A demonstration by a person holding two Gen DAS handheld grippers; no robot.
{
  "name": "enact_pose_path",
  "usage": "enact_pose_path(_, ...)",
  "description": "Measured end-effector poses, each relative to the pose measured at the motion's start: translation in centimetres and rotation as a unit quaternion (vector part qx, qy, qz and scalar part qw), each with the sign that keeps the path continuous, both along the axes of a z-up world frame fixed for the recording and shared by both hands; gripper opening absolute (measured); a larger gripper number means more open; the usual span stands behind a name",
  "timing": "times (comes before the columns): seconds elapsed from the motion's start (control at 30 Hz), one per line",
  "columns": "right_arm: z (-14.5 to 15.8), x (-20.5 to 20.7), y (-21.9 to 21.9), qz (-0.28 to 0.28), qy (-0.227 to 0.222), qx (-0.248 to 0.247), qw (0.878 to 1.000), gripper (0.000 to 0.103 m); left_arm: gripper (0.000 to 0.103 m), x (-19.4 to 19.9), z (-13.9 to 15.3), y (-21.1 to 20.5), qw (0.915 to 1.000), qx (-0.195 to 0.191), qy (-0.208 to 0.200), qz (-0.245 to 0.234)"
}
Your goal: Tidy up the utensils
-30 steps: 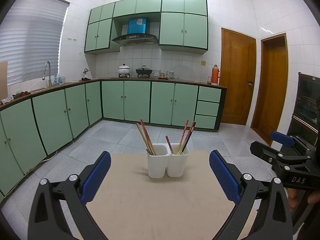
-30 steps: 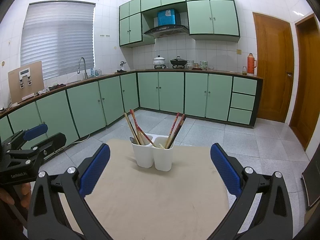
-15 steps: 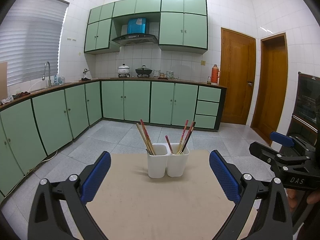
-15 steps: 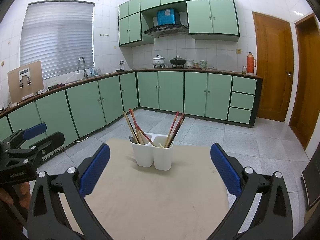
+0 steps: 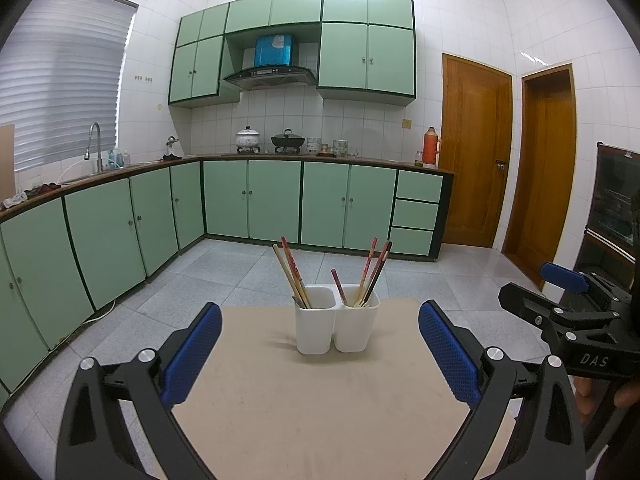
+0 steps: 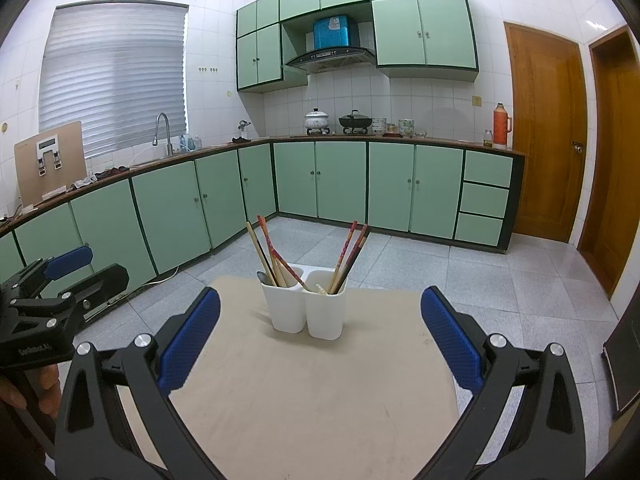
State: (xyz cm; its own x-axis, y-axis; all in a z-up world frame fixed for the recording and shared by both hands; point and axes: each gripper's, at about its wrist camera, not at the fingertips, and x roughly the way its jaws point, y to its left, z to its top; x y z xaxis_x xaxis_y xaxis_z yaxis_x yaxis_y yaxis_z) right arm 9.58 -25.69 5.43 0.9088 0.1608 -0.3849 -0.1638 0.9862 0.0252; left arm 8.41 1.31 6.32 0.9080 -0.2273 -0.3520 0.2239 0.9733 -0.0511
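Only right wrist's counter shows a board point(image 6: 50, 164) beside faucet point(image 6: 162, 130).

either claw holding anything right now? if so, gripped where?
Nothing held. The left claw and the right claw are both open and empty, short of the two white holders. The chopsticks stand in the holders, untouched.

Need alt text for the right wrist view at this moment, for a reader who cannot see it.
The open right gripper points at two white cups standing side by side on a beige table, both holding chopsticks, nothing gripped. The left gripper, held in a hand, shows at the left edge, green kitchen cabinets behind.
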Motion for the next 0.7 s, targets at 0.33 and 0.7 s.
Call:
enact_pose_path(0.33,-0.42,0.04,-0.07,-0.003,0.003,0.001,1.000,0.097,0.097,0.15,-0.53,0.25,1.0000,0.001,0.004,-0.001)
enact_pose_path(0.7,-0.51,0.17,-0.34,-0.005,0.004,0.001,1.000,0.097,0.097,0.17,-0.92,0.33,1.0000,0.002,0.009,-0.002)
